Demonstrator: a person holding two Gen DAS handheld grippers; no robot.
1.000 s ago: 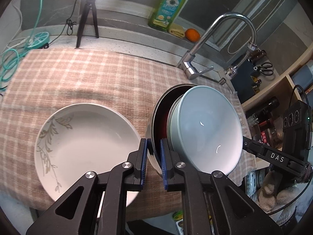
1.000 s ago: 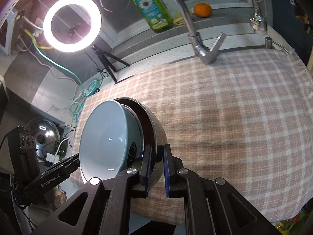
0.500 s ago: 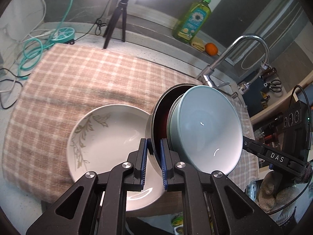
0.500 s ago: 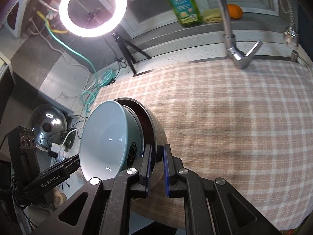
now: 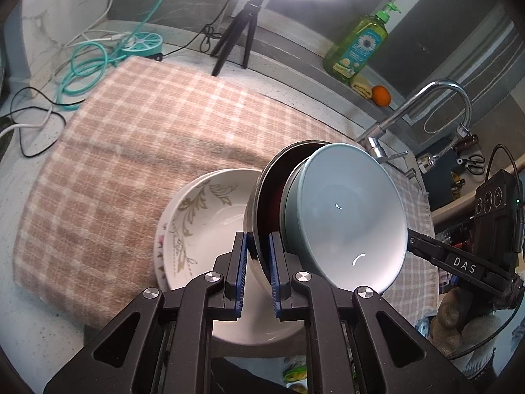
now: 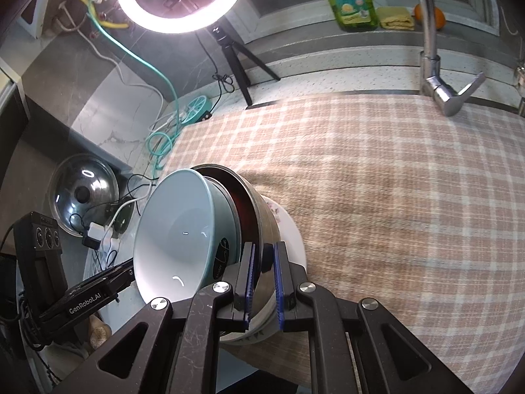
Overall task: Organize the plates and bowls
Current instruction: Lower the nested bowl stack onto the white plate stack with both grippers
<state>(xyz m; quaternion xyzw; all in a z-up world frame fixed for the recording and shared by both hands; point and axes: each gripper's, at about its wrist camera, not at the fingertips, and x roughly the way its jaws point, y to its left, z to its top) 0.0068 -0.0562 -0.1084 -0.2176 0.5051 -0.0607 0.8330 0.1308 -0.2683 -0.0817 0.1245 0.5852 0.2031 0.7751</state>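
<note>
A pale blue bowl (image 5: 344, 216) sits nested inside a dark metal bowl with a red inside (image 5: 265, 207). My left gripper (image 5: 257, 272) is shut on the rim of the metal bowl from one side. My right gripper (image 6: 262, 282) is shut on the same rim from the other side. The pair hangs tilted just above a white plate with a leaf pattern (image 5: 200, 226), which lies on the checked cloth (image 5: 137, 151). In the right wrist view the blue bowl (image 6: 177, 236), metal bowl (image 6: 259, 216) and plate's edge (image 6: 292, 233) show too.
A chrome tap (image 5: 423, 111) stands at the back right, with a green soap bottle (image 5: 356, 46) and an orange (image 5: 381, 95) on the ledge. A ring light on a tripod (image 5: 236, 39) and cables (image 5: 88, 65) stand at the back left. A steel lid (image 6: 83, 193) lies left.
Both grippers have carried the nested bowls to the left, and the bowls now hang over the white plate. Both grips are unchanged.
</note>
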